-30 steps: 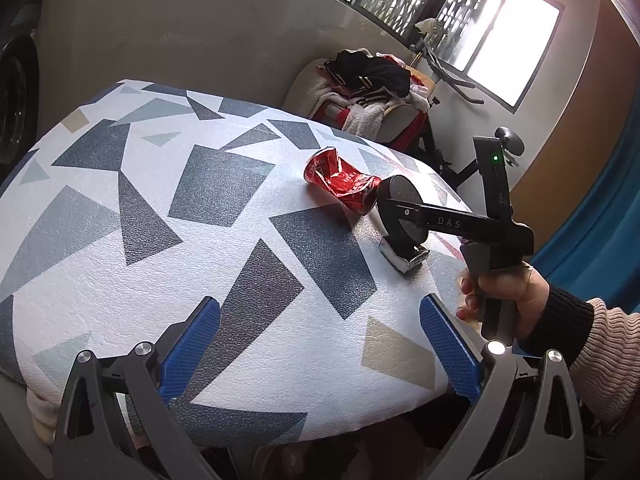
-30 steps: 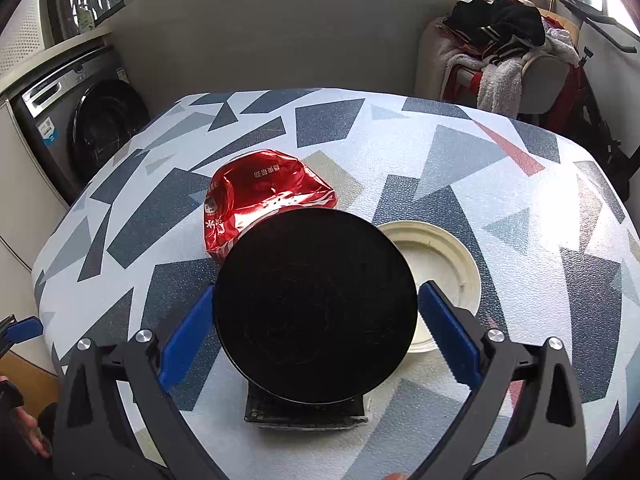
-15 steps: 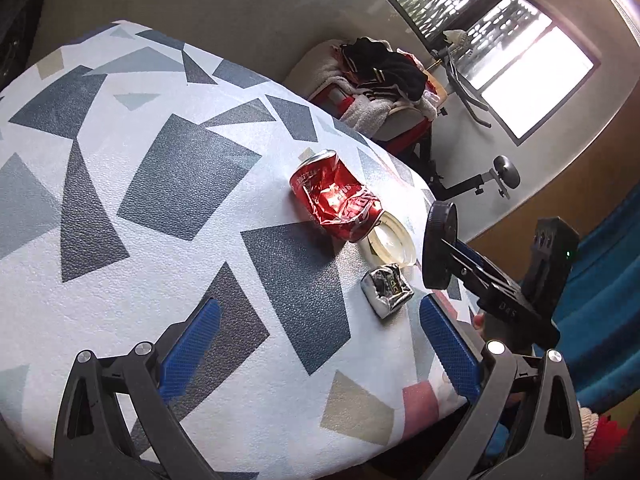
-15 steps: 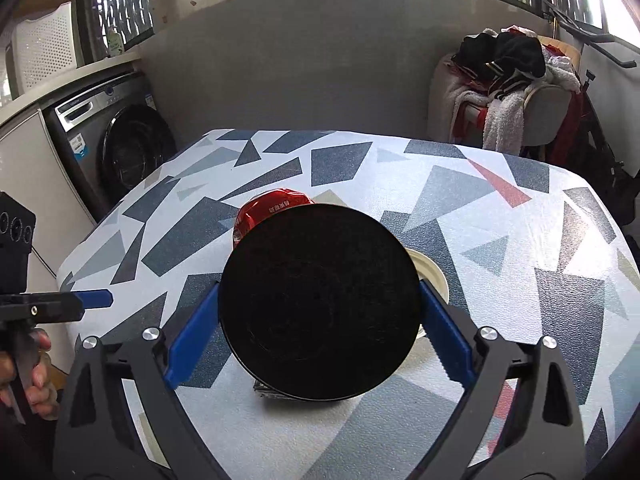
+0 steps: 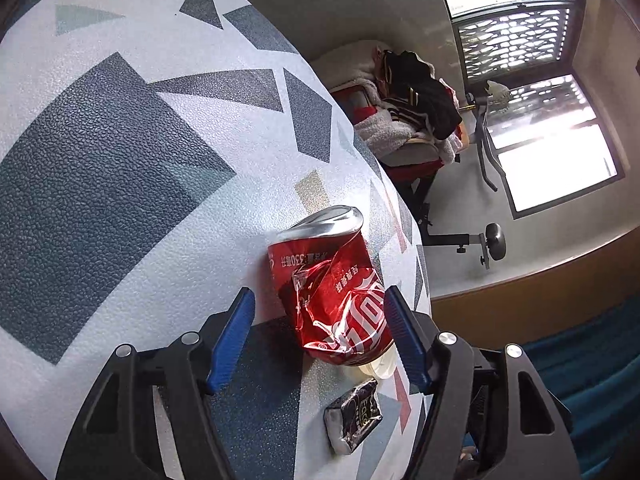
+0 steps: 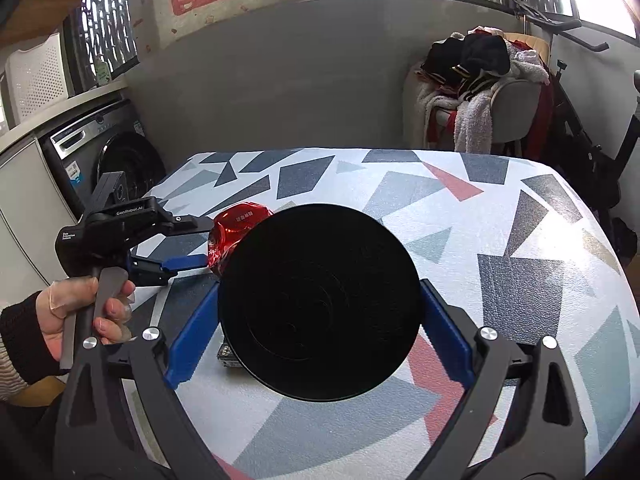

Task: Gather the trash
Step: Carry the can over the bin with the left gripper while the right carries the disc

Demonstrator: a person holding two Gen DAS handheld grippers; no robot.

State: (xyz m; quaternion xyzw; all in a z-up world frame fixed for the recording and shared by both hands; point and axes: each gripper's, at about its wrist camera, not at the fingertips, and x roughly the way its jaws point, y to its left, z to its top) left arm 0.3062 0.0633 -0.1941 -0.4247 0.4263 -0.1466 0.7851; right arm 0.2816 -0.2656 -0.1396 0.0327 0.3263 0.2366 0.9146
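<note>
Crushed can (image 5: 332, 292): where is it, and why come at it so low? (visitor)

It lies on its side on the patterned table (image 5: 120, 160), at 6 o'clock from the middle of my left view. I tilt the left claw (image 5: 317, 294) down along the tabletop so that one pad passes on each side of it. (me)

Have you got it? (visitor)

Not yet, I judge. The jaws have just been closing with the can between them. The pad at 3 o'clock looks to touch the red skin; the one at 9 o'clock stands clear of it. (me)

And your other claw? (visitor)

My right claw (image 6: 319, 290) pinches a black disc (image 6: 320, 300) by its rim and holds it off the table, with the can at 10 o'clock from it. I take the disc for a lid, lifted out of the left claw's way. (me)

Anything else to collect? (visitor)

A foil wrapper (image 5: 354, 416) lies at 6 o'clock from the can, and a cream tub (image 5: 380, 368) peeks out at 5 o'clock, just beside it. The can is dented and slick, so I expect it to give further under the pads. (me)
</note>
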